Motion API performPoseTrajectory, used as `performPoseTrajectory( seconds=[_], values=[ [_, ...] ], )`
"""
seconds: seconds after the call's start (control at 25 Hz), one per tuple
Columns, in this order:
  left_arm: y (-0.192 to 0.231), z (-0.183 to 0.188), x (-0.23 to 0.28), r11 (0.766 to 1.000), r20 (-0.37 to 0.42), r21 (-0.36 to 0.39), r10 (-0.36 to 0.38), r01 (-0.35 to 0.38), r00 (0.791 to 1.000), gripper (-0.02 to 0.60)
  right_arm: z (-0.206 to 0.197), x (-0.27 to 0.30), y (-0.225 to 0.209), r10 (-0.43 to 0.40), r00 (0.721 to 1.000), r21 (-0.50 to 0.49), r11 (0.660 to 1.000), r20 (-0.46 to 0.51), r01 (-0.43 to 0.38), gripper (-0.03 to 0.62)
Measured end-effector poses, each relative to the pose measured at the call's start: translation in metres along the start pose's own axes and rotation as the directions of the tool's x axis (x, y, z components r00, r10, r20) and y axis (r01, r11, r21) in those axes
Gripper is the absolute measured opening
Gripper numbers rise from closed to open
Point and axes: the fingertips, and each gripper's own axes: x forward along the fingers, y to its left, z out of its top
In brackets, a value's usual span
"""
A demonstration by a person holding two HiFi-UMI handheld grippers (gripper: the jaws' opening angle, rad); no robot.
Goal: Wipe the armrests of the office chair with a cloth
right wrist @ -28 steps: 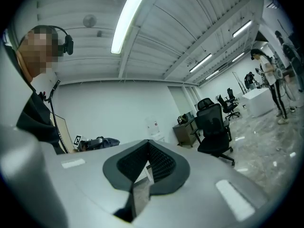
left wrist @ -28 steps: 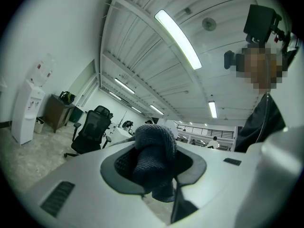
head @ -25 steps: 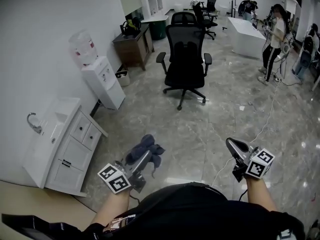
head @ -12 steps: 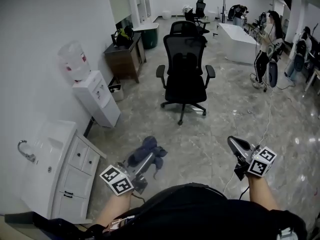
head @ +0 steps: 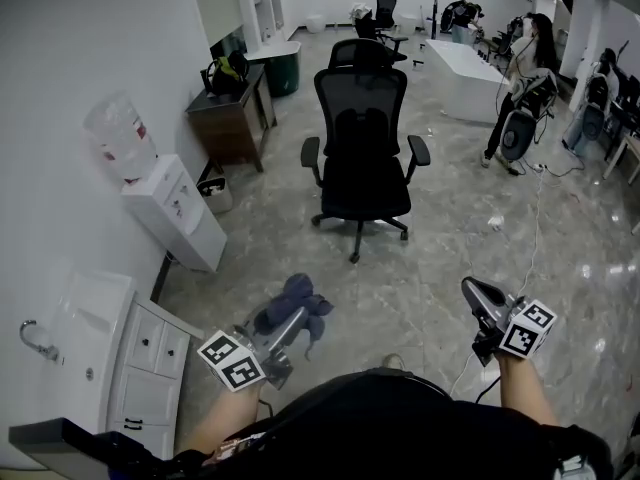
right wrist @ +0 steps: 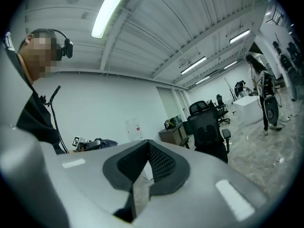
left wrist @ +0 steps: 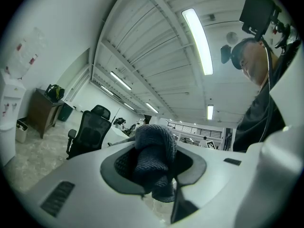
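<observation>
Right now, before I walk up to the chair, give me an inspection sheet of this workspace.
Surface: grey marble floor, glossy.
Job's things: office chair stands ahead, apart from both grippers, nothing touching its armrests; cloth bunched in the left gripper.
Clutter: small white scrap on the floor right of the chair.
Grippers: left gripper shut on the cloth; right gripper shut, empty.
Cables: white cable trails across the floor at right.
Surroundings: water dispenser, sink cabinet, brown desk along the left wall; a person stands far right.
</observation>
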Motion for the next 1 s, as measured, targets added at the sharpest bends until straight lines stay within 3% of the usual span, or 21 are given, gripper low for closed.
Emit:
performPoseTrajectory(
  seconds=[0.16,0.52,0.8,1.0],
  values=[
    [0.045,0.018,0.067,0.998,0.018,0.033,0.051,-0.052,0.999,0.14,0.027,0.051,-0.078,0.056,0.998,-0.011,0.998,0.015,-0.056,0.002],
    [0.123,0.054,0.237,0.99,0.07,0.008,0.139,-0.14,0.988,0.14,0.113,0.177,-0.241,0.221,0.974,-0.049,0.974,-0.044,-0.223,0.002],
    [0.224,0.068,0.293,0.983,0.056,-0.025,0.181,-0.18,0.982,0.14,0.116,0.288,-0.301,0.267,0.959,-0.033,0.962,-0.099,-0.271,0.002],
    [0.325,0.106,0.327,0.992,0.058,-0.019,0.123,-0.122,0.991,0.138,0.138,0.38,-0.326,0.217,0.973,-0.061,0.973,-0.08,-0.222,0.002]
  ],
)
